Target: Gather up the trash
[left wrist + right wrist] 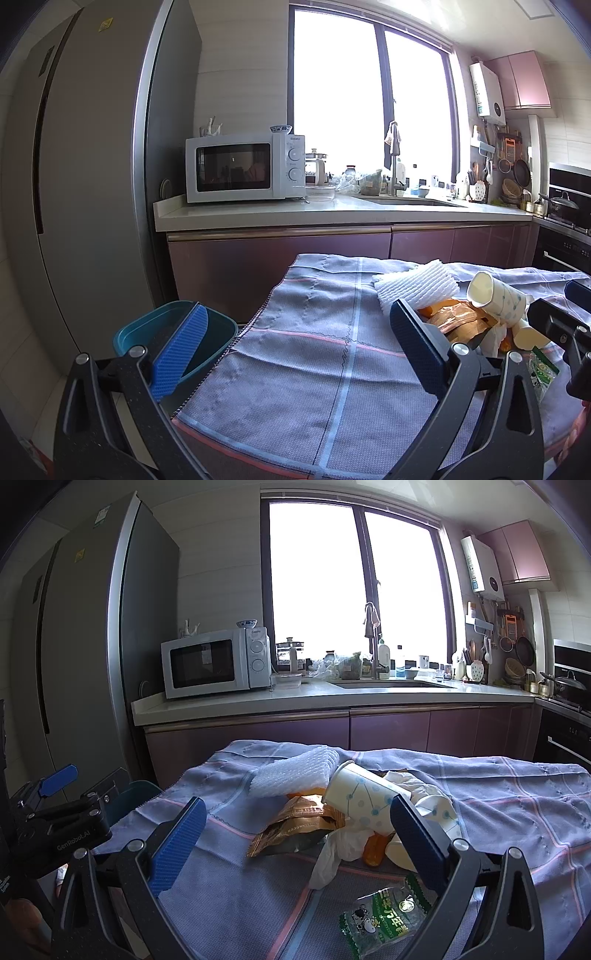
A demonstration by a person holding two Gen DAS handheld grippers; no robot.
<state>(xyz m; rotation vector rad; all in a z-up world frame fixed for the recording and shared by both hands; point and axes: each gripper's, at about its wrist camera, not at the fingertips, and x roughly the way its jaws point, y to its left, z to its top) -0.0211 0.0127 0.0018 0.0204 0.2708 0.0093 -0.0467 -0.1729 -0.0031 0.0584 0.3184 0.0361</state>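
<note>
The left gripper [295, 343] hangs above the left part of a grey-blue checked cloth [314, 332] that covers the table; its jaws stand wide apart and hold nothing. A teal bin [147, 328] sits beyond the cloth's left edge, partly behind the left blue pad. The right gripper [295, 834] hangs over the trash pile with its jaws also wide apart and empty. The pile lies on the cloth between and beyond the right fingers. It comprises a white foam net [295, 771] at the far side, a dotted paper cup [362, 794] lying tipped on its side against the net, a brown wrapper [295, 827] in front of the net, a crumpled white tissue [340, 853] below the cup, and an orange item [373, 849] partly hidden under the cup and tissue. A green-printed clear packet [384, 915] lies apart from the pile, nearest the camera, just beside the right finger. In the left view the pile [458, 314] appears at the right, beyond the right finger.
</note>
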